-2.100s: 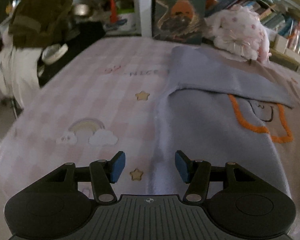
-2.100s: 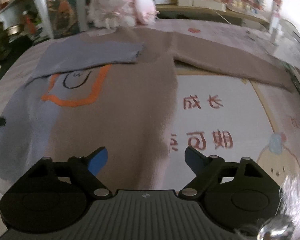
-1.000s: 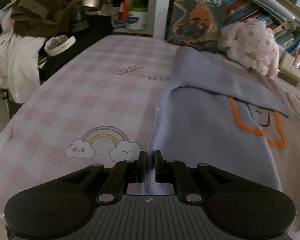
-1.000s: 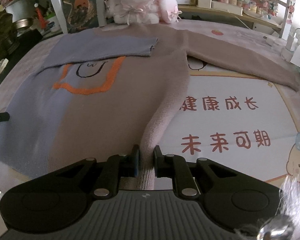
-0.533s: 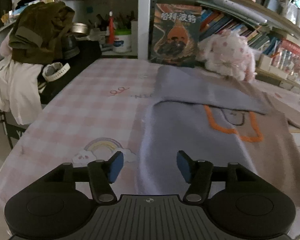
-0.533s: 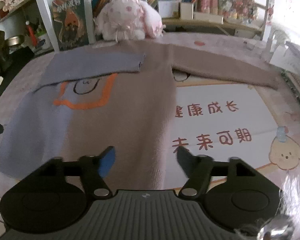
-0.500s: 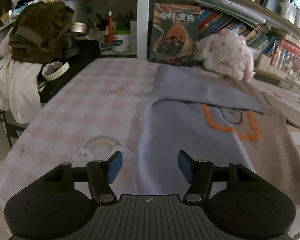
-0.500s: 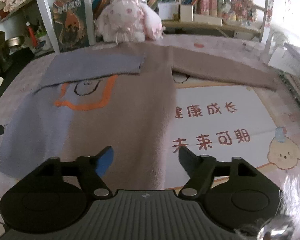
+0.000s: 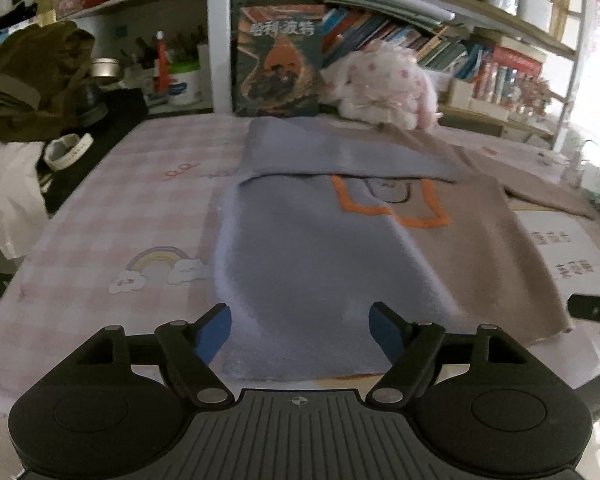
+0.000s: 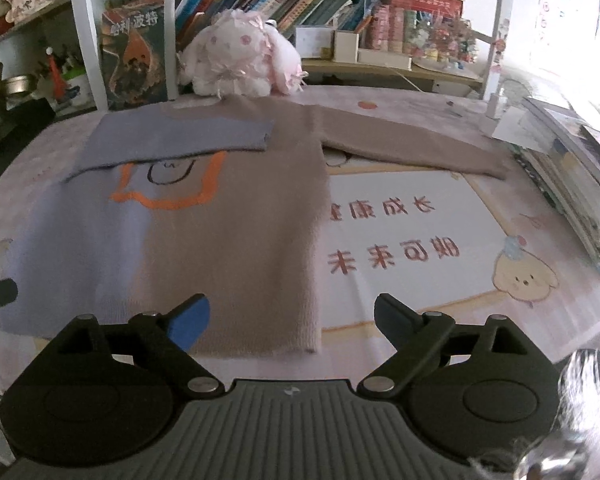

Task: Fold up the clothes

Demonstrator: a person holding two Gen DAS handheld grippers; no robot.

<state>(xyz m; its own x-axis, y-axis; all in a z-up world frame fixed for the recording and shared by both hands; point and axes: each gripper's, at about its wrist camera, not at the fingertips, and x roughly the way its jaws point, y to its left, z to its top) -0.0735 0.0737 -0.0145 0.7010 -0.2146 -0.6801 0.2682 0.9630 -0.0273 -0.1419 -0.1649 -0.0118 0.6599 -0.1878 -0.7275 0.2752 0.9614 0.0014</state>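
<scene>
Left gripper (image 9: 300, 330) and right gripper (image 10: 290, 322): jaws wide apart, empty, above the hem of the lavender-and-taupe knit sweater (image 10: 204, 224), flat on the pink printed surface (image 10: 400, 216). Lavender sleeve folded; taupe sleeve (image 10: 412, 148) outstretched, likely next. Pink plush rabbit (image 10: 236, 62) touches the collar; stacked books (image 10: 580, 184) nearby.

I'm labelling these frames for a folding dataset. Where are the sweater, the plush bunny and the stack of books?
sweater (image 10: 236, 240): right wrist view, on the tan front below the orange outline.
plush bunny (image 10: 236, 60): right wrist view, on its white face.
stack of books (image 10: 580, 176): right wrist view, on the top cover.
</scene>
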